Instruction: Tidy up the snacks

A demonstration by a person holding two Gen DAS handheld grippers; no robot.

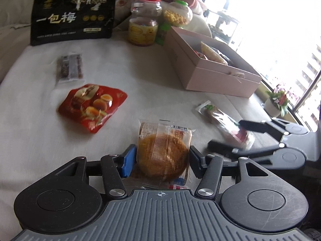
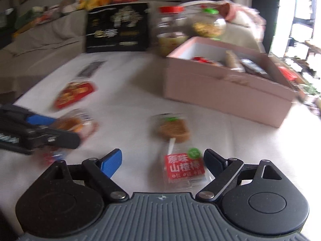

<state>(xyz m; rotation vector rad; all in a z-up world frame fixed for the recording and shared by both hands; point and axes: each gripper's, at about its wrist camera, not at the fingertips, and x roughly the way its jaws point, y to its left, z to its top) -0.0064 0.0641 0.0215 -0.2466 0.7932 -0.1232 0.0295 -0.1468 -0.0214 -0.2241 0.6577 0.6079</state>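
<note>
A round golden cake in clear wrap [image 1: 162,154] lies on the white cloth between the fingers of my left gripper [image 1: 163,157], whose pads rest against both sides of the wrapper. In the right wrist view this left gripper [image 2: 66,132] is blurred around the same cake [image 2: 74,123]. My right gripper [image 2: 162,156] stands open over a hawthorn stick packet [image 2: 180,152] with a red label; gaps show on both sides. It appears in the left wrist view as the right gripper [image 1: 236,136] around that packet [image 1: 220,118]. An open pink box [image 1: 220,80] [image 2: 220,96] holds several snacks.
A red snack packet [image 1: 92,106] [image 2: 74,94] and a dark bar packet [image 1: 70,68] lie further out on the cloth. A black bag [image 1: 72,14], a red-lidded jar [image 1: 144,24] and a green-lidded jar [image 1: 178,14] stand at the back. A flower pot [image 1: 276,102] sits by the window.
</note>
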